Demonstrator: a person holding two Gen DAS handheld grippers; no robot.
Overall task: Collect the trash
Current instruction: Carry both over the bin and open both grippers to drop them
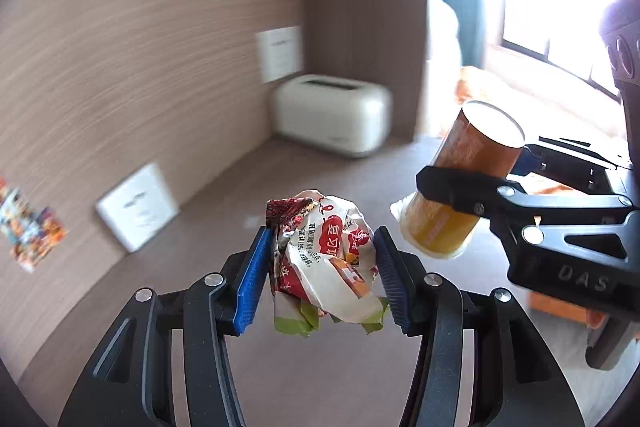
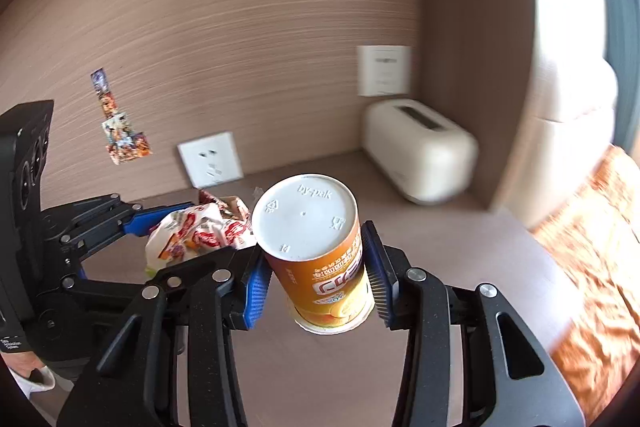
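My left gripper (image 1: 320, 267) clamps the crumpled printed snack wrapper (image 1: 326, 259) at frame centre, my right gripper (image 2: 316, 267) clamps the orange cylindrical paper cup (image 2: 320, 251), so both pieces are picked up, but I see no bin yet.

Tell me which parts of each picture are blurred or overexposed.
Left wrist view: wrapper and cup sharp, toaster and socket motion-blurred, window blown out. Right wrist view: cup sharp, toaster smeared, right side washed out by daylight.

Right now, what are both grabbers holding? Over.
Left hand-held gripper shut on crumpled printed snack wrapper. Right hand-held gripper shut on orange paper cup, upside down. Both airborne; nothing blocking.
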